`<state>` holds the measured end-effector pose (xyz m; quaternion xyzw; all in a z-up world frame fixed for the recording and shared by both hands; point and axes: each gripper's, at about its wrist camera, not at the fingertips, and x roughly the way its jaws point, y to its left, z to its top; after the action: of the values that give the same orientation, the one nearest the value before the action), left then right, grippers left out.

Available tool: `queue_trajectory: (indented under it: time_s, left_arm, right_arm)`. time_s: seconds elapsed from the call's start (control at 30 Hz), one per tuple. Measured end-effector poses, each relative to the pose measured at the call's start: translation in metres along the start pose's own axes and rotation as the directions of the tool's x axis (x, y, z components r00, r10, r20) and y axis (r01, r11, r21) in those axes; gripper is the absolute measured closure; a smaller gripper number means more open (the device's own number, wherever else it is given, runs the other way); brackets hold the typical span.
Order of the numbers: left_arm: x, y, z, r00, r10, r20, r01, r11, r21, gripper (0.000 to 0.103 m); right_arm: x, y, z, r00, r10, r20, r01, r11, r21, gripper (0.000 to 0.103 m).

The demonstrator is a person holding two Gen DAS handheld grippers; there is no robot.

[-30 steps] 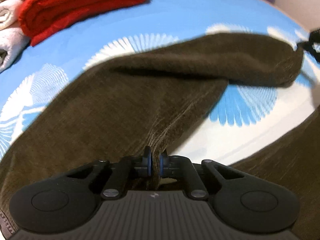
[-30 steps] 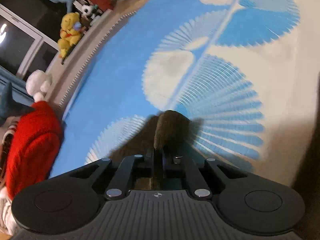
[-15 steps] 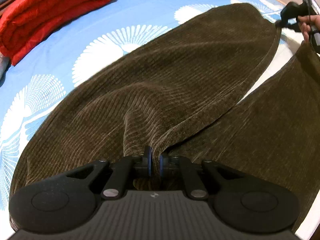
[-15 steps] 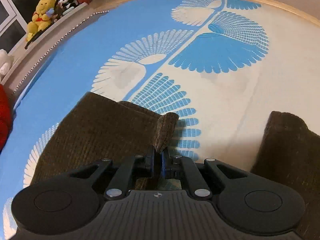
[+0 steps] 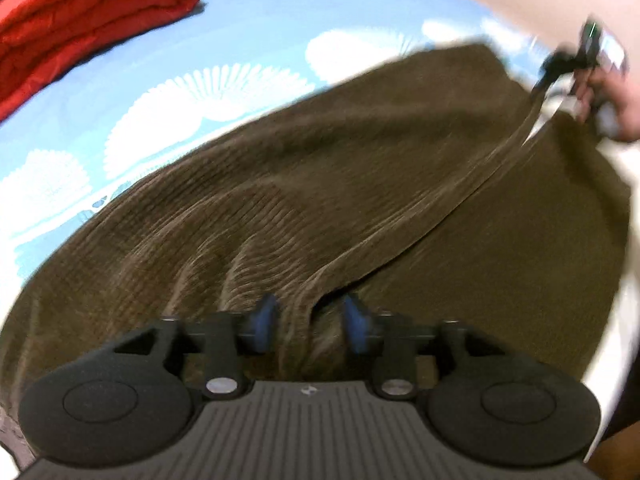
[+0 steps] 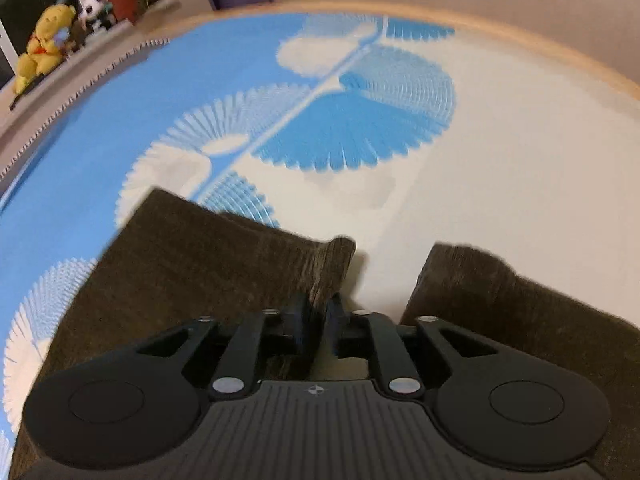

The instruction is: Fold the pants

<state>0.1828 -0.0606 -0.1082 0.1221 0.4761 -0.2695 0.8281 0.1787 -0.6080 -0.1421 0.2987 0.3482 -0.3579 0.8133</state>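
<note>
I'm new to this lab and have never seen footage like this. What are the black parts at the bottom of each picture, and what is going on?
A person holds a two-finger gripper in each hand, each with a camera looking along its fingers. The black parts are those grippers.

The left camera shows the left gripper over brown corduroy pants spread on a blue-and-white bedsheet, with a folded red blanket behind. Far right, the person's hand holds the other gripper.

The right camera shows the right gripper at a pant-leg end.

Both sets of jaws have just been opening. Cloth sits between them, but the pads no longer pinch it.
</note>
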Motion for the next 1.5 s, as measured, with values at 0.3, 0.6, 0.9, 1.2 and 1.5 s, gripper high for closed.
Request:
queue_trajectory:
  time_s: [0.3, 0.6, 0.9, 1.2, 1.5]
  left_arm:
    - [0.030, 0.031, -0.029, 0.996, -0.050, -0.079, 0.032, 0.975, -0.220, 0.101]
    - [-0.066, 0.037, -0.023, 0.999, 0.042, 0.019, -0.034, 0.947, -0.319, 0.094]
    - [-0.145, 0.082, -0.158, 0.998, 0.019, -0.059, -0.054, 0.715, -0.697, 0.090]
    - [-0.174, 0.132, -0.246, 0.974, 0.145, -0.175, -0.227, 0.555, -0.800, 0.068]
    - [-0.136, 0.127, -0.244, 0.940, 0.136, -0.314, -0.326, 0.629, -0.706, 0.038]
  right_arm:
    - [-0.064, 0.009, 0.012, 0.985, 0.087, 0.148, -0.084, 0.996, -0.025, 0.069]
    - [-0.172, 0.024, -0.016, 0.853, 0.522, 0.015, -0.496, 0.819, -0.288, 0.058]
    - [-0.223, 0.003, -0.112, 0.737, 0.530, -0.421, -0.675, 0.537, -0.506, 0.058]
    - [-0.270, -0.015, -0.244, 0.705, 0.419, -0.573, -0.570, -0.147, -0.809, 0.058]
    - [-0.256, -0.019, -0.294, 0.739, 0.244, -0.628, -0.516, -0.394, -0.761, 0.057]
